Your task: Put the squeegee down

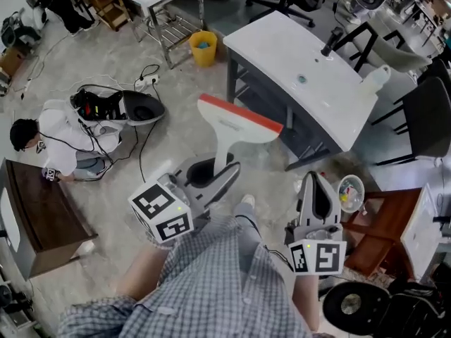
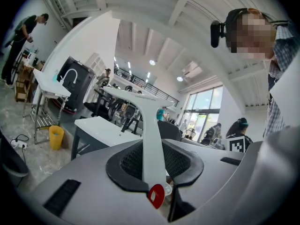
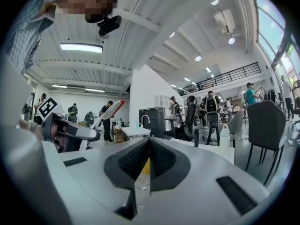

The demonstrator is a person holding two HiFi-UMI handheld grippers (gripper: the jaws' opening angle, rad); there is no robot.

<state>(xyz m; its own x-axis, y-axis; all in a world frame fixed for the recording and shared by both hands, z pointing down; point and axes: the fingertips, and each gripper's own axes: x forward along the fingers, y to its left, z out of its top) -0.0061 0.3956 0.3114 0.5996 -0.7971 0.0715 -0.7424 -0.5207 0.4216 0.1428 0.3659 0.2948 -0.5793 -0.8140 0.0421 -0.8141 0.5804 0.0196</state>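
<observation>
Over the floor, beside the white table point(image 1: 303, 76): squeegee point(image 1: 236, 122) held aloft.
The left gripper point(image 1: 218, 174) pinches the squeegee's white handle between its pads, with the red-edged blade raised at the far end, close to the table's near-left side. To its right, the right gripper point(image 1: 316, 182) has its fingers pressed together with nothing between them.

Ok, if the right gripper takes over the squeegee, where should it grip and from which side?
Probably the squeegee's bare white handle, just beyond the left gripper holding it, from the right: the shaft is narrow there, the head too wide. The right gripper is shut; open it first.
</observation>
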